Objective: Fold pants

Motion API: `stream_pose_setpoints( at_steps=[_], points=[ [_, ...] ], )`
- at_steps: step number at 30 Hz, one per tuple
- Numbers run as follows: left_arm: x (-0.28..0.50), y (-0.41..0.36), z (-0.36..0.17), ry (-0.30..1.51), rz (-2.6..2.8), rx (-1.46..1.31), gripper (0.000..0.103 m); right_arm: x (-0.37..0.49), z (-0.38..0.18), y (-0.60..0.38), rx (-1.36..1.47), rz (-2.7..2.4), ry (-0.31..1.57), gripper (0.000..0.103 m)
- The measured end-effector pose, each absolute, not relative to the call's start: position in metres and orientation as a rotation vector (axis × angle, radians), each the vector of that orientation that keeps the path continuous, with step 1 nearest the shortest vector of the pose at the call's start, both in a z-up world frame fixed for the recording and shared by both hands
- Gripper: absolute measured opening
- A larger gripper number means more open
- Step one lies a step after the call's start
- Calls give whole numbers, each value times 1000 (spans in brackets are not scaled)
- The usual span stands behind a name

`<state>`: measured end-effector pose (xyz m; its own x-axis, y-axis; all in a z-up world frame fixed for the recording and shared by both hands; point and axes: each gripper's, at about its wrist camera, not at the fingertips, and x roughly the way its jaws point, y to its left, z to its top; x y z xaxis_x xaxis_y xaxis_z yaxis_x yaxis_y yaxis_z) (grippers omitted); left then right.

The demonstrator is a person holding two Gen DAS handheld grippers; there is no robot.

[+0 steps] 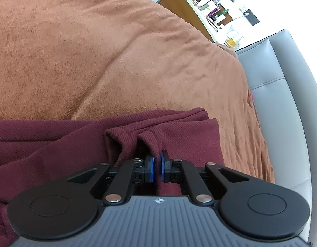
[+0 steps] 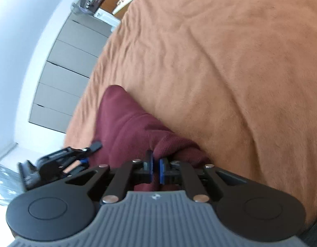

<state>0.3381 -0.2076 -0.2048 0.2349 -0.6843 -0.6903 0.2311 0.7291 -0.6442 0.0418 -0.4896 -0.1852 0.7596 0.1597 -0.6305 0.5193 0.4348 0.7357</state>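
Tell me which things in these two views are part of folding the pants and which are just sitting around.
Part of the job:
- maroon pants, lying on the orange blanket
- left gripper, shut on a fold of the pants
- right gripper, shut on the pants

Just lying about:
- grey headboard
- cluttered shelf
- grey drawers

Big bed with a rust-orange fuzzy blanket [image 1: 100, 47], grey padded headboard [image 1: 282, 94] at the right, cluttered wooden desk [image 1: 201, 6] far off, grey drawer fronts [image 2: 61, 78] against bright white walls [image 2: 18, 41].
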Motion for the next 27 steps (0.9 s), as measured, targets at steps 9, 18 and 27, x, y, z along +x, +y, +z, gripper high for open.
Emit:
stream_pose_setpoints(
  at_steps=[9, 18, 27],
  points=[
    [334, -211, -202, 1164, -657, -429, 7, 38, -185, -502, 1165, -247, 696, 25],
    [335, -202, -198, 1136, -637, -462, 7, 34, -175, -499, 1161, -254, 649, 1],
    [338, -195, -195, 1104, -622, -479, 7, 2, -148, -474, 1097, -235, 622, 0]
  ],
)
